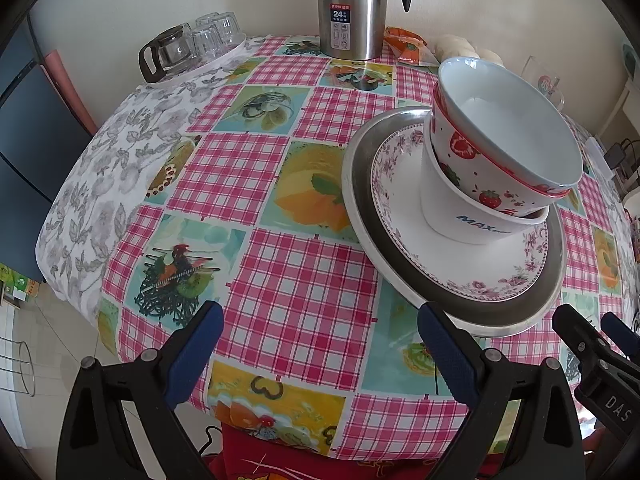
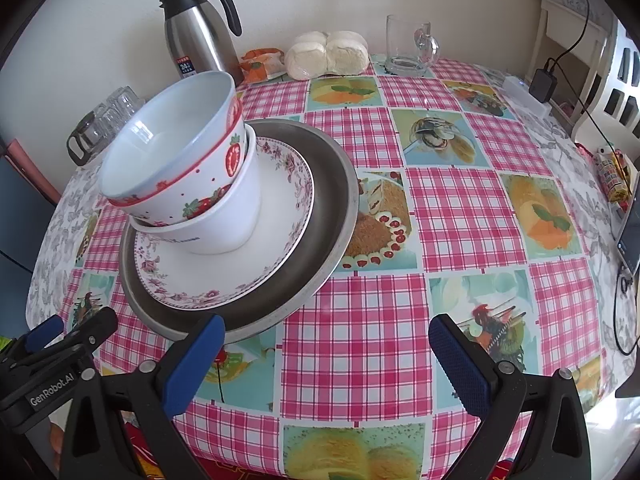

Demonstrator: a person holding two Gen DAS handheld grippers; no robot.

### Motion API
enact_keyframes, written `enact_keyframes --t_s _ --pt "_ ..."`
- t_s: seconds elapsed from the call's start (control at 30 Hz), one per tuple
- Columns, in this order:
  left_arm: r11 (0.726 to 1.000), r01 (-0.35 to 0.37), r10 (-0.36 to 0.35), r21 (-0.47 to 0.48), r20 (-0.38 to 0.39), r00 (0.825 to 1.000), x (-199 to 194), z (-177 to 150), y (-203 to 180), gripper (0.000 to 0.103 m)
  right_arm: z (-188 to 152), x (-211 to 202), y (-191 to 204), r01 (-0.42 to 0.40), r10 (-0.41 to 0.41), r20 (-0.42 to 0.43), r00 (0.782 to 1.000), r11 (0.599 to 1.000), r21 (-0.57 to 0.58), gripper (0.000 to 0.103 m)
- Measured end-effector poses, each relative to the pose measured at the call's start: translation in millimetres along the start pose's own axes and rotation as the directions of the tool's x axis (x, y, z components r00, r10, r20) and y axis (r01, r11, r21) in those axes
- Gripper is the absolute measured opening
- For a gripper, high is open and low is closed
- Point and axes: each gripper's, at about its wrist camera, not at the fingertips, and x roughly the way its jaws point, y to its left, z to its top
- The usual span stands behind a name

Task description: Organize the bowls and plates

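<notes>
A stack stands on the checked tablecloth: a metal plate (image 1: 360, 196) at the bottom, a floral plate (image 1: 404, 236) on it, a plain white bowl (image 1: 444, 208), and a strawberry bowl (image 1: 516, 140) nested tilted on top. The stack also shows in the right wrist view: metal plate (image 2: 324, 216), floral plate (image 2: 224, 276), white bowl (image 2: 240, 208), strawberry bowl (image 2: 168, 152). My left gripper (image 1: 320, 316) is open and empty, just left of the stack's near edge. My right gripper (image 2: 326, 326) is open and empty, just right of the stack's near edge.
A steel thermos jug (image 1: 352, 8) stands at the table's back. A tray with a glass pot and upturned glasses (image 1: 196, 44) sits back left. Buns in a bag (image 2: 326, 54), a snack packet (image 2: 260, 64) and a glass mug (image 2: 408, 46) stand along the back edge.
</notes>
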Motion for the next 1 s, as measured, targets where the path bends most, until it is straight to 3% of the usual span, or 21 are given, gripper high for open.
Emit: enact_keyframes --t_s 1.0 --pt "1.0 0.004 -0.004 0.006 -0.012 1.0 2.5 0.4 -1.7 0.098 -0.2 3.6 -2.4 0.003 -0.003 -0.014 1.0 1.0 0.004 0.103"
